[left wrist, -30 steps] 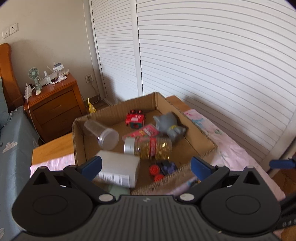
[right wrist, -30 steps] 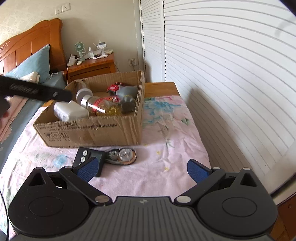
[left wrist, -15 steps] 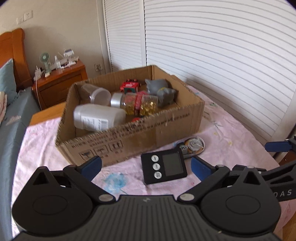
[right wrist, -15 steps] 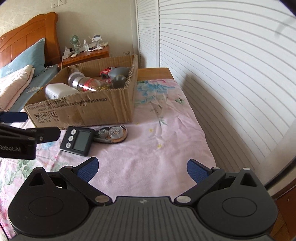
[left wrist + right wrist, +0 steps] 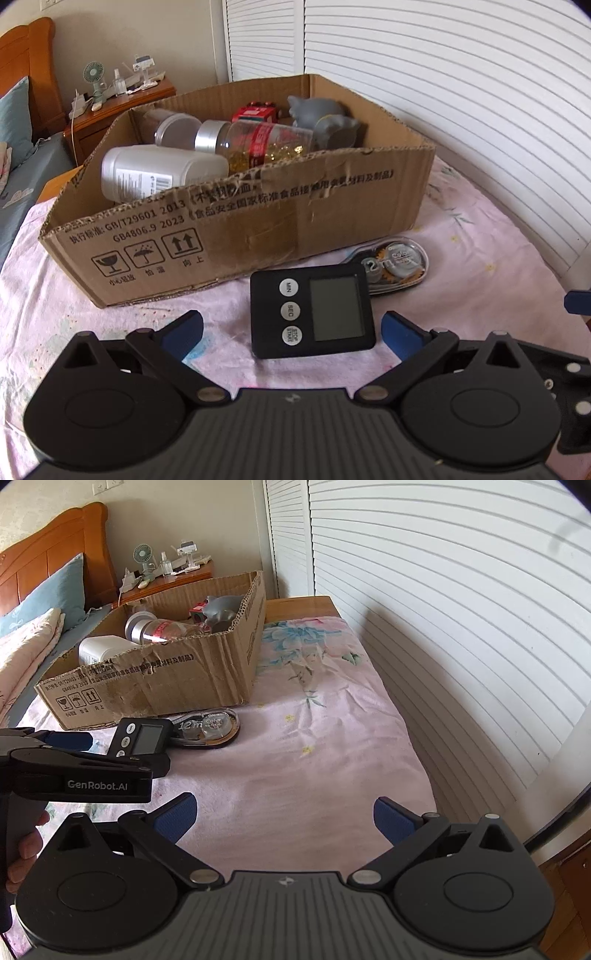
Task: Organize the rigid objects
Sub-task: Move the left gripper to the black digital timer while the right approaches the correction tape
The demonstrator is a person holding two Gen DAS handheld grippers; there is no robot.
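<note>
Left wrist view: left gripper [image 5: 291, 330] is hovering low over the pink floral sheet [image 5: 480, 280], fingers spread wide, nothing between the pads. The black timer [image 5: 312, 310] is lying face up on the sheet right in front, sitting between the two blue fingertips [image 5: 183, 334] but not touched. Just behind its right corner a clear tape dispenser [image 5: 397, 260] is lying flat, its edge tucked under or against the timer, cannot tell which. Behind both, the cardboard box [image 5: 236, 236] is sitting on the sheet, holding a white bottle [image 5: 159, 171], a capsule jar [image 5: 258, 142] on its side, a clear jar [image 5: 173, 129], a red toy car [image 5: 256, 112] and a grey figure [image 5: 325, 120].

Right wrist view: right gripper [image 5: 284, 821] is hanging over bare sheet, fingers also wide apart, gripping nothing, well right of the timer [image 5: 142, 736]. Far back: wooden nightstand [image 5: 173, 581] carrying a small fan [image 5: 142, 555], headboard [image 5: 55, 550], blue pillow [image 5: 44, 594]. White louvered doors [image 5: 443, 590] are running along the right.
</note>
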